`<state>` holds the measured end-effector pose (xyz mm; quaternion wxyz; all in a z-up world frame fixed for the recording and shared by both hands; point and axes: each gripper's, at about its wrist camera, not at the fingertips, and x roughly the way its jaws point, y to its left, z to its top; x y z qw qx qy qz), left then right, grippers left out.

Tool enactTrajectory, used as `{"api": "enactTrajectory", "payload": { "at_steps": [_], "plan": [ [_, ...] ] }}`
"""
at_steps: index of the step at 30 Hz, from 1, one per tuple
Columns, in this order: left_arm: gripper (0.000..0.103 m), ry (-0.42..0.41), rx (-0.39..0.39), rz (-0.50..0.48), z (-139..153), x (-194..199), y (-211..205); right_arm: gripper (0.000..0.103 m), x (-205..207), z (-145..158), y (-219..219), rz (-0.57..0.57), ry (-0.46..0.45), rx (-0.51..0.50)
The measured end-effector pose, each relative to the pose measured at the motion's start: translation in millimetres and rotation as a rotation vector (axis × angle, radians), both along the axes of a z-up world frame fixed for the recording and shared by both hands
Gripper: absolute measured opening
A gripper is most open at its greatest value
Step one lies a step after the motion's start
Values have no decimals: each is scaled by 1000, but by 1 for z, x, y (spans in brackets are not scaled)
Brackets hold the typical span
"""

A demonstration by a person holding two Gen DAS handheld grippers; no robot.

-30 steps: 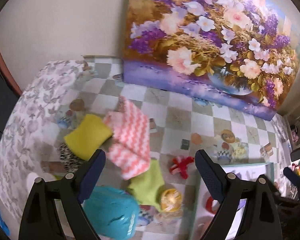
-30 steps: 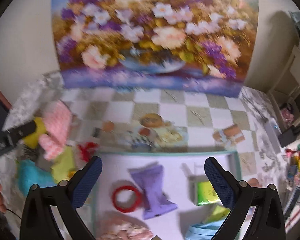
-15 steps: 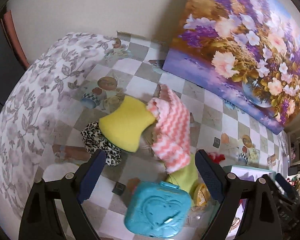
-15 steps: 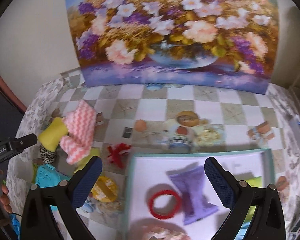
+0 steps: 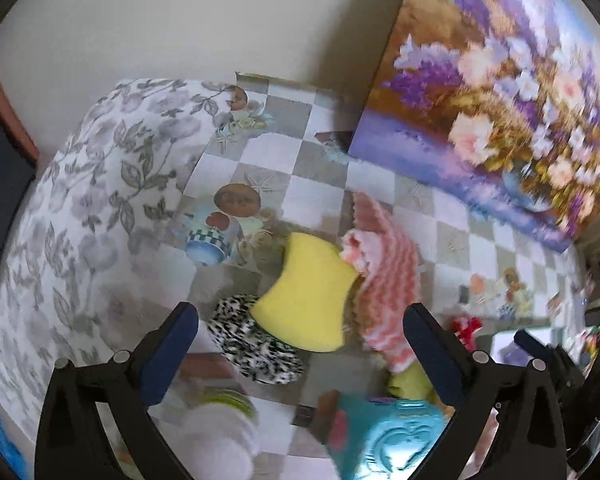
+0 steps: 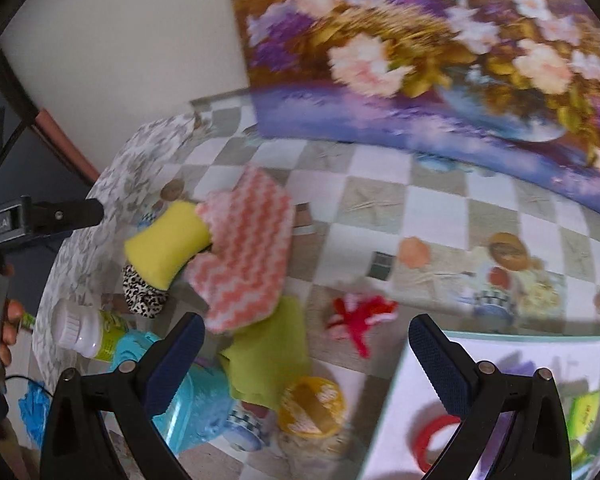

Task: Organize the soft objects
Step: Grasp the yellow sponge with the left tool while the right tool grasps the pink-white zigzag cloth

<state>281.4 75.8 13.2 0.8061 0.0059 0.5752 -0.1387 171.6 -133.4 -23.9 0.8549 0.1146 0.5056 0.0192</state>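
A yellow sponge (image 5: 308,296) lies on a leopard-print soft piece (image 5: 252,344), with a pink-and-white zigzag cloth (image 5: 384,280) draped on its right side. My left gripper (image 5: 300,320) hovers over the sponge, its jaws opening and touching nothing. In the right wrist view the sponge (image 6: 168,244), the zigzag cloth (image 6: 244,248), a green cloth (image 6: 268,360) and a red bow (image 6: 360,316) lie ahead. My right gripper (image 6: 306,328) is open and empty above the green cloth. The left gripper's finger (image 6: 72,212) shows at the left.
A teal box (image 6: 196,396), a white-capped bottle (image 6: 84,332) and a round yellow item (image 6: 312,400) lie near the cloths. A white tray (image 6: 500,360) with a red ring (image 6: 436,440) sits at the lower right. A flower painting (image 5: 500,100) leans on the wall.
Both grippers have swung left and lower toward the pile of soft things. The tray has slid to the right edge of both views. The left jaws stand a little wider.
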Motion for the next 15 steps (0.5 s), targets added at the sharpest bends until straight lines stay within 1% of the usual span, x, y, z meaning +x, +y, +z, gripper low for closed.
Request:
{"api": "enactTrajectory", "payload": {
  "at_steps": [2,5,7,10,12,15],
  "plan": [
    [102,24,13,-25,-8,7,-5,103,9,-7,7,23,20,16],
    [102,88,-13,-30,-23,16,-8,103,23,-17,20,55,42,16],
    [102,128,-8,-33,-35,22,-11,103,30,-22,27,79,48,18],
    [102,165,23,-58,-47,27,-18,95,38,-29,31,88,56,10],
    [102,179,47,-74,-52,29,-24,91,44,-36,31,90,59,26],
    [102,197,71,-77,-60,33,-31,82,48,-46,34,110,62,54]
  ]
}}
